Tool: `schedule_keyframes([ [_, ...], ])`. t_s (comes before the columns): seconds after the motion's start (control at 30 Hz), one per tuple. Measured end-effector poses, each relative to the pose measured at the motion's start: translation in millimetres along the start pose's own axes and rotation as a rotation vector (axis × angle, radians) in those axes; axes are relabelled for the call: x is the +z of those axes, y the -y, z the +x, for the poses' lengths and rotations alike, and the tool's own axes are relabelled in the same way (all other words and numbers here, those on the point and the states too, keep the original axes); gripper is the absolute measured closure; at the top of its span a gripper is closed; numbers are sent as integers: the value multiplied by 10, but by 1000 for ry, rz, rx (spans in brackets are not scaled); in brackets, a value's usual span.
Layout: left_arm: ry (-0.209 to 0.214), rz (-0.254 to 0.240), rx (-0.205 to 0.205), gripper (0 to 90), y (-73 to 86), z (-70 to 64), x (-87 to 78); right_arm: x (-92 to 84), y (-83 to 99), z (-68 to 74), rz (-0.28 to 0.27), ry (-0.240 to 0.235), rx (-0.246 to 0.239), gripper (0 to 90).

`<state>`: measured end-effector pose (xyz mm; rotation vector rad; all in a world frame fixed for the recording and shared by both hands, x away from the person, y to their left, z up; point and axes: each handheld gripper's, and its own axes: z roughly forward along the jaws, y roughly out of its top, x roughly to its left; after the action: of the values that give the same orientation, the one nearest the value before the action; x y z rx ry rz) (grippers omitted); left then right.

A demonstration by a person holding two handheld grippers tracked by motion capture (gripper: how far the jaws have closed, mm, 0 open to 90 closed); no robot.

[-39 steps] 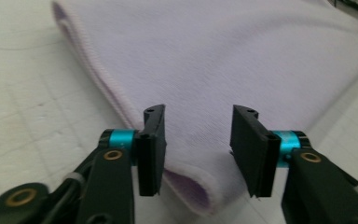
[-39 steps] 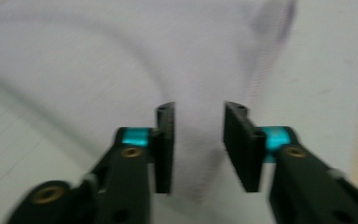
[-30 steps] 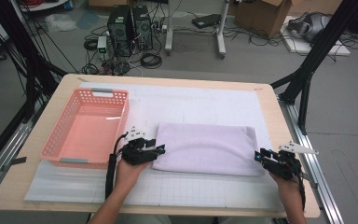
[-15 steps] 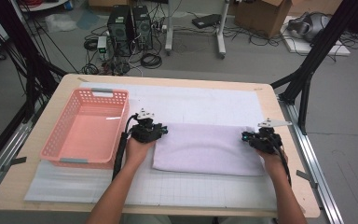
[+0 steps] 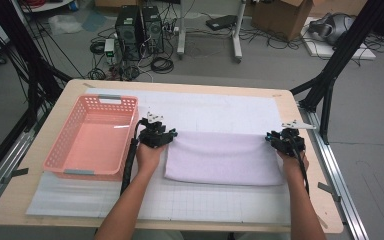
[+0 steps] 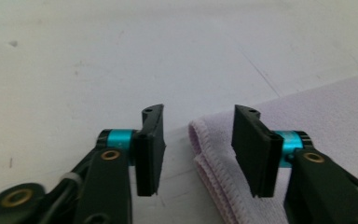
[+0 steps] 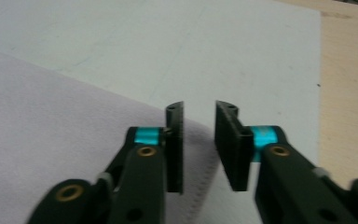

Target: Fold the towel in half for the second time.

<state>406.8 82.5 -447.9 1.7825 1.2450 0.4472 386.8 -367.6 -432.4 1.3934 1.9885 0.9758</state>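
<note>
Towel (image 5: 225,157), pale lilac and folded into a wide strip, lies on the white mat (image 5: 220,107) toward the right half of the desk (image 5: 290,97), its long sides running parallel to the desk's near edge. At its far left corner sits the left gripper (image 5: 166,134); its jaws have just been opening and now stand apart, with the towel's stitched, doubled edge (image 6: 209,154) between them, unpressed. At the far right corner sits the right gripper (image 5: 274,137), its jaws likewise just opened and parted, straddling the towel's hem (image 7: 200,186) without pinching it. A pink basket (image 5: 60,150) stands at the desk's left side, just beside the left gripper.
</note>
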Motion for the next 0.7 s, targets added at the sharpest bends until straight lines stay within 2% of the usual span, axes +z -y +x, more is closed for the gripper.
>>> schedule_keyframes([
  [0.07, 25, 37, 5, 535, 25, 2, 44, 28, 6, -23, 32, -8, 4, 626],
  [0.1, 38, 32, 29, 575, 24, -18, 42, 52, 14, -22, 40, -9, 7, 623],
  [0.13, 55, 34, 48, 679, 24, -34, 42, 95, 28, -23, 54, -26, 9, 648],
  [0.17, 53, 34, 61, 790, 23, -45, 38, 130, 39, -16, 71, -36, 2, 728],
  [0.2, 42, 26, 45, 833, 14, -48, 23, 135, 40, -14, 67, -57, 1, 826],
  [0.23, 41, 16, 21, 847, 4, -39, 8, 128, 29, 5, 62, -51, 1, 845],
  [0.27, 36, -8, -9, 850, -11, -29, -18, 118, 24, 16, 51, -40, -3, 852],
  [0.3, 37, -41, -28, 851, -27, -25, -42, 99, 21, 11, 30, -35, 18, 856],
  [0.37, 17, -87, -22, 851, -57, -34, -75, 68, 24, -38, -14, -37, 80, 855],
  [0.4, 10, -95, -16, 851, -59, -35, -72, 61, 26, -53, -32, -29, 109, 854],
  [0.47, -11, -98, -11, 848, -49, -40, -48, 69, 21, -37, -59, -3, 122, 848],
  [0.5, -27, -93, -8, 839, -39, -41, -26, 93, 18, -5, -73, 18, 121, 833],
  [0.53, -47, -87, -11, 800, -31, -41, -9, 131, 21, 22, -62, 43, 98, 782],
  [0.57, -47, -85, -19, 718, -29, -26, -8, 165, 28, 40, -37, 68, 77, 713],
  [0.6, -26, -85, -28, 640, -28, -11, -21, 179, 36, 38, -22, 74, 77, 647],
  [0.67, 0, -76, 7, 589, -31, -6, -59, 142, 38, 11, -27, 51, 106, 651],
  [0.7, 19, -70, 29, 588, -31, -15, -87, 107, 32, 3, -30, 49, 89, 658],
])
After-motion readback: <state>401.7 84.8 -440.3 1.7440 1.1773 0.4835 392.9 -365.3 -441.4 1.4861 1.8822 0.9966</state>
